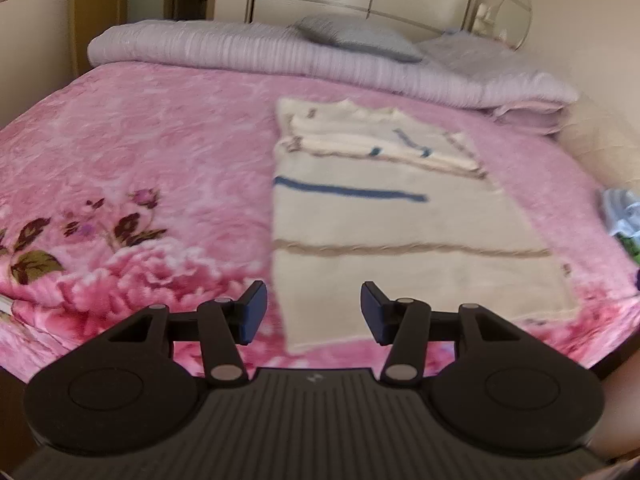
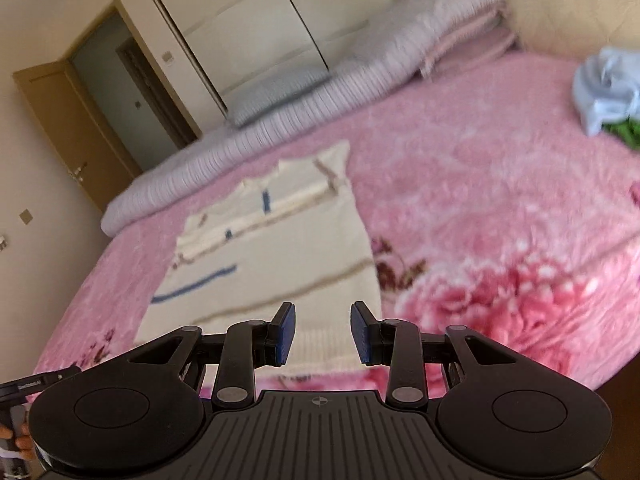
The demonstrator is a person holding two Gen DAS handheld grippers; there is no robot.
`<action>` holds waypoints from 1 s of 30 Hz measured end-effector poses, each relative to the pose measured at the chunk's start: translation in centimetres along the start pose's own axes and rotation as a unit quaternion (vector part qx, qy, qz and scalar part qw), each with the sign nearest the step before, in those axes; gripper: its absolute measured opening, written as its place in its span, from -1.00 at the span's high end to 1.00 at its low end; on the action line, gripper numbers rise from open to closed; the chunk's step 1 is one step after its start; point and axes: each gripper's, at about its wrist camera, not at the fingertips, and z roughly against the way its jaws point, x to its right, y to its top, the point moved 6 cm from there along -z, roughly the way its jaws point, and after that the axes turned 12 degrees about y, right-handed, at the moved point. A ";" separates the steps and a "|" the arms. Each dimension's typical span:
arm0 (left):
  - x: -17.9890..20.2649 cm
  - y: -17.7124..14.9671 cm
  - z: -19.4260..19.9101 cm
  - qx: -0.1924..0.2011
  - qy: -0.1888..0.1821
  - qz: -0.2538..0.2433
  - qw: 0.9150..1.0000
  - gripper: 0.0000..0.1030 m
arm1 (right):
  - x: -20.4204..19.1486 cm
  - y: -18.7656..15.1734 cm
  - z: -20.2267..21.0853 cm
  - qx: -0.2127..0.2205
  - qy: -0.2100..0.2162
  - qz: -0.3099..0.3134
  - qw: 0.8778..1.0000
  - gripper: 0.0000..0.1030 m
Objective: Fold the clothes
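Cream knit sweater (image 1: 408, 224), sleeves folded in, flat near bed (image 1: 140, 148) front edge; left hand-held gripper (image 1: 313, 312) and right hand-held gripper (image 2: 323, 334) both gape empty above its hem.

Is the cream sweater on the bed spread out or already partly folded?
Partly folded: the cream knitted sweater with blue and tan stripes forms a narrow rectangle, sleeves laid across its upper part.

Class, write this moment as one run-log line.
left gripper: open | right gripper: open | cream sweater: sleeves folded in, flat on pink blanket | unheld
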 end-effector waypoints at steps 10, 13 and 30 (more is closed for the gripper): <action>-1.9 -0.7 -8.6 -0.093 -0.063 0.092 0.989 0.09 | 6.6 -0.2 -8.1 -0.076 0.020 -0.124 0.989 0.33; -2.7 -0.8 -10.8 -0.118 -0.089 0.122 0.982 0.09 | 7.9 -0.5 -9.2 -0.087 0.012 -0.130 0.988 0.33; -3.5 -2.8 -14.1 -0.146 -0.207 0.259 0.932 0.35 | 13.0 -0.8 -10.9 -0.105 0.125 -0.254 0.953 0.33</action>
